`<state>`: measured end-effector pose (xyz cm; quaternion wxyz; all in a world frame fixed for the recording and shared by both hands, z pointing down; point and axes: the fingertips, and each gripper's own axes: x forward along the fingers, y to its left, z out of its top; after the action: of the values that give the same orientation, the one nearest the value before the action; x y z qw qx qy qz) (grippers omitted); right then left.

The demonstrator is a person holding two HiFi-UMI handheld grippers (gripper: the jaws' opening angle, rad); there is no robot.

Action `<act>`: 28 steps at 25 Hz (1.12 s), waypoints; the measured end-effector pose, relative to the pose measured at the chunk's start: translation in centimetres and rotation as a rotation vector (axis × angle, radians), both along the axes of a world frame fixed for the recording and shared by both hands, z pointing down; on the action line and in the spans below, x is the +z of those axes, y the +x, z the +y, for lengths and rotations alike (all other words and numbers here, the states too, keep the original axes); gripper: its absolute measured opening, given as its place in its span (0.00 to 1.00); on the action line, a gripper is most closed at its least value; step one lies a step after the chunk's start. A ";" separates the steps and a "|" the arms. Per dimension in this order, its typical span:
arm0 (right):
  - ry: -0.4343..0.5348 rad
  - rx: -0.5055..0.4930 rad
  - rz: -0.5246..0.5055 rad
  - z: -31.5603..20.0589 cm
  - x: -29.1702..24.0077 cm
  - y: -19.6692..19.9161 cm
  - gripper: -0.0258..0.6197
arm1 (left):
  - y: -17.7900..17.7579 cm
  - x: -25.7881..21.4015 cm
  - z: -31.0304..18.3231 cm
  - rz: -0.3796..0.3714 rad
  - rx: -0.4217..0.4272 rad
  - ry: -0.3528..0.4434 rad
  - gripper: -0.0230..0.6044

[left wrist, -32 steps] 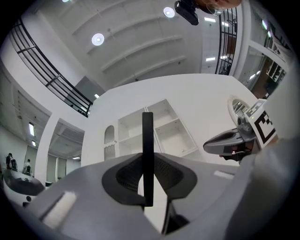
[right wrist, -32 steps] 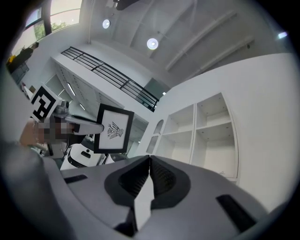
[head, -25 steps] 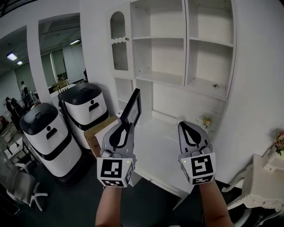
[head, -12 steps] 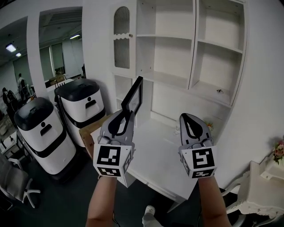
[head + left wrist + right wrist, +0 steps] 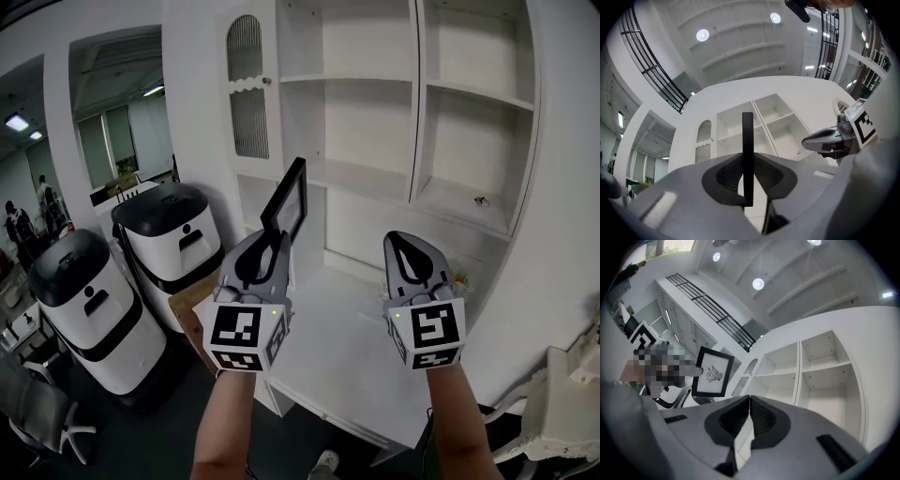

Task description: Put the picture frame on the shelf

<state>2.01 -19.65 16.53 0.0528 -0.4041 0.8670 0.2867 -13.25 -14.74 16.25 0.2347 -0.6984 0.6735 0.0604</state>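
Observation:
A black picture frame [image 5: 286,201] with a white print stands upright and edge-on between the jaws of my left gripper [image 5: 277,241], which is shut on its lower edge. In the left gripper view the frame [image 5: 747,154] rises as a thin black bar between the pads. The right gripper view shows the frame's face [image 5: 712,371] at the left. My right gripper [image 5: 405,246] is shut with nothing in it, level with the left one. Both point up at the white shelf unit [image 5: 375,178], whose compartments look bare apart from a small dark item [image 5: 480,200] at the right.
A white table [image 5: 347,356] stands under the shelf unit, with small flowers [image 5: 461,277] at its back. Two white-and-black machines [image 5: 173,239] and a cardboard box [image 5: 187,305] stand at the left. A white ornate stand [image 5: 562,394] is at the lower right.
Both grippers have moved forward and up toward the shelf unit, the left one carrying the frame. The shelves appear larger and nearer than before.

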 end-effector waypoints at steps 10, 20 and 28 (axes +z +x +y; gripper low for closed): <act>0.009 0.058 -0.007 -10.6 -1.4 -1.4 0.06 | -1.2 -1.6 -12.1 -0.001 0.079 -0.005 0.15; 0.000 0.106 -0.030 -17.3 -1.7 -1.2 0.06 | -0.9 -3.4 -20.6 0.027 0.176 0.004 0.15; -0.006 0.129 -0.007 -19.4 -1.1 -1.5 0.06 | -1.6 -3.1 -24.1 0.226 0.303 -0.020 0.15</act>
<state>0.48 -39.02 15.45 0.0358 -0.4601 0.8400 0.2854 -14.82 -38.82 13.14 0.1387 -0.7830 0.5832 0.1662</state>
